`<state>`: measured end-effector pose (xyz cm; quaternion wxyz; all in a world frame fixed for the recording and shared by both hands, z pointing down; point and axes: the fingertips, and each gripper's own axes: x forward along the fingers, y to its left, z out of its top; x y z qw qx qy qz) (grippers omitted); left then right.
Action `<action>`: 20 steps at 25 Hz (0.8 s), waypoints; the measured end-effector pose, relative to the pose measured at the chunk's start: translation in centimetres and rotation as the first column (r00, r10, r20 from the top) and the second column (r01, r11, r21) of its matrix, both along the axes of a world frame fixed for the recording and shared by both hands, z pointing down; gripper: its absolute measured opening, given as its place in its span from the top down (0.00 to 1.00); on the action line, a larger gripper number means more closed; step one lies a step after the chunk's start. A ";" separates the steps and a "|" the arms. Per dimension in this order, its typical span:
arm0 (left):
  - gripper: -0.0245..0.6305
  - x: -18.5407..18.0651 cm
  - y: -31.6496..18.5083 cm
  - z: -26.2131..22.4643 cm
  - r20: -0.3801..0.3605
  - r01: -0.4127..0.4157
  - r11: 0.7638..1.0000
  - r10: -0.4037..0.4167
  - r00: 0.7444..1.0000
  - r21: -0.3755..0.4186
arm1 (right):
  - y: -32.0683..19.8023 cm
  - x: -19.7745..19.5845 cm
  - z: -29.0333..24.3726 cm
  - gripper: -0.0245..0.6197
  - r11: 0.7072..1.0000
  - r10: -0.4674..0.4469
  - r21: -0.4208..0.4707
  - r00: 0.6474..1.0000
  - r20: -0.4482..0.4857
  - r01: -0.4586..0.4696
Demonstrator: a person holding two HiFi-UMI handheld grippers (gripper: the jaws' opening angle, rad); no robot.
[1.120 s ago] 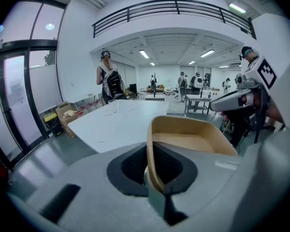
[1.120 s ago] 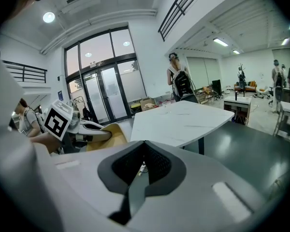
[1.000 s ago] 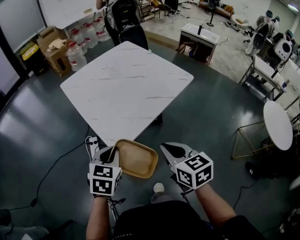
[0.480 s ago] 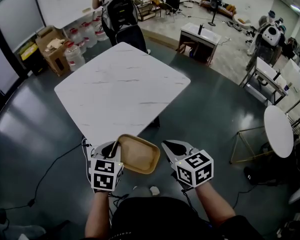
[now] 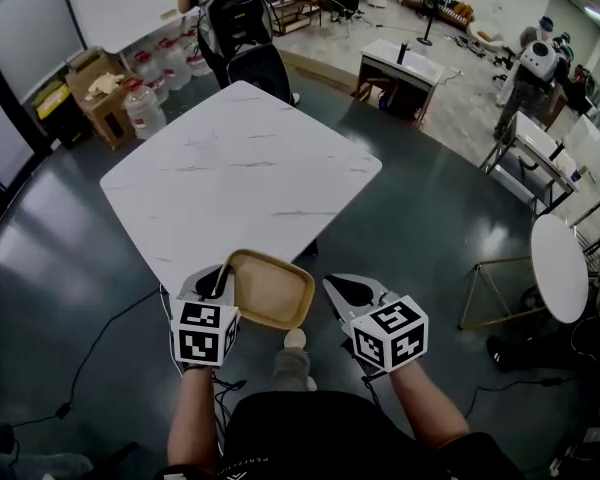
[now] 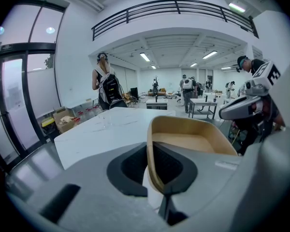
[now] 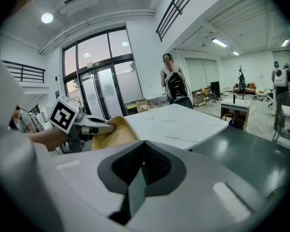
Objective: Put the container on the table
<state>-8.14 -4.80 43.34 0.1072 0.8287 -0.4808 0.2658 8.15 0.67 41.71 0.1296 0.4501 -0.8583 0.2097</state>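
Observation:
A shallow tan container [image 5: 272, 288] hangs in the air just short of the near corner of the white marble table [image 5: 240, 178]. My left gripper [image 5: 223, 280] is shut on the container's left rim. In the left gripper view the rim of the container [image 6: 193, 139] runs between the closed jaws, with the table [image 6: 106, 129] beyond. My right gripper [image 5: 346, 294] is to the right of the container, shut and holding nothing. The right gripper view shows the container [image 7: 108, 134], the left gripper [image 7: 94, 126] holding it, and the table [image 7: 179, 122].
A person with a black backpack [image 5: 235, 28] stands at the table's far edge. Water jugs and a cardboard box [image 5: 100, 88] sit at the back left. A small white desk [image 5: 405, 68] and a round white table [image 5: 560, 268] stand to the right. Cables [image 5: 110, 328] lie on the dark floor.
The table's near corner has come closer to both grippers and the held container. The left gripper keeps its hold; the right stays shut.

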 end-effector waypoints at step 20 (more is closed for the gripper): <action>0.95 1.5 -14.9 1.7 -0.041 0.001 0.999 -0.003 0.999 -0.048 | -14.3 1.1 0.3 0.96 0.999 0.008 -0.042 1.000 -0.028 -0.009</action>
